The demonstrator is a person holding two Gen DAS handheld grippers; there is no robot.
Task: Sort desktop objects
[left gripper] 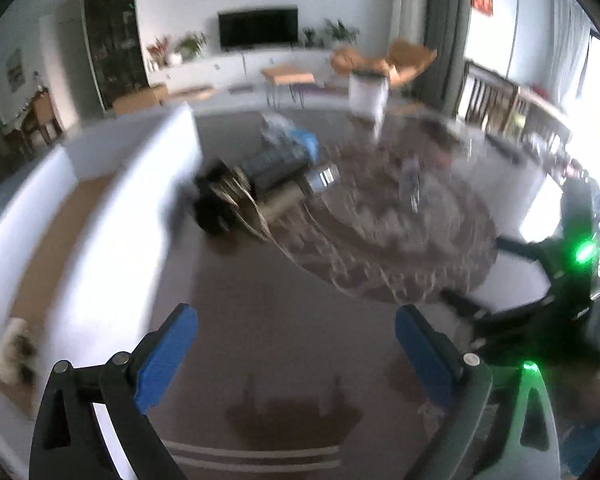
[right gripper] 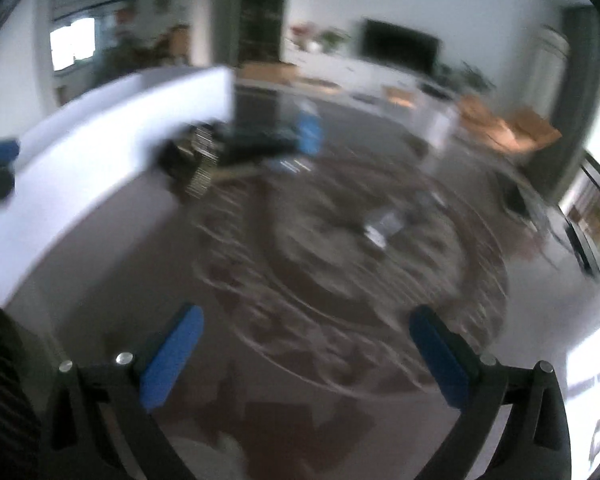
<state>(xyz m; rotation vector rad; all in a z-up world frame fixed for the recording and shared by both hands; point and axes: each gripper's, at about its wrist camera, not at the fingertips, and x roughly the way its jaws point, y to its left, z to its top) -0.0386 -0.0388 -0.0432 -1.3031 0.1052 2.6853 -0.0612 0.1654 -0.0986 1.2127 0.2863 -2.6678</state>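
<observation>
Left wrist view shows my left gripper (left gripper: 296, 344) with its blue pads spread wide and nothing between them; under it I see only the glass table top (left gripper: 260, 320), which looks transparent, and through it a patterned rug (left gripper: 400, 232). In the right wrist view my right gripper (right gripper: 306, 346) is released in the same way, the jaws wide apart and empty, above the same bare surface. The right gripper also shows at the right edge of the left view as a dark body with a green light.

I judge that I am between two picks: both hands are free and I must choose the next thing to sort. The things of the task lie far from me, in a pile of desktop objects (left gripper: 260, 176) at the far left of the table, just beside a long white box (left gripper: 112, 208). I can make out something black, something tan and a shiny piece, but the blur hides what they are. Farther behind stands a blue object (right gripper: 309, 130).

The white box seems to be the container. I cannot tell what is inside it, since only its wall and a brown strip show. The next move calls for a forward reach to the pile, jaws kept wide.
</observation>
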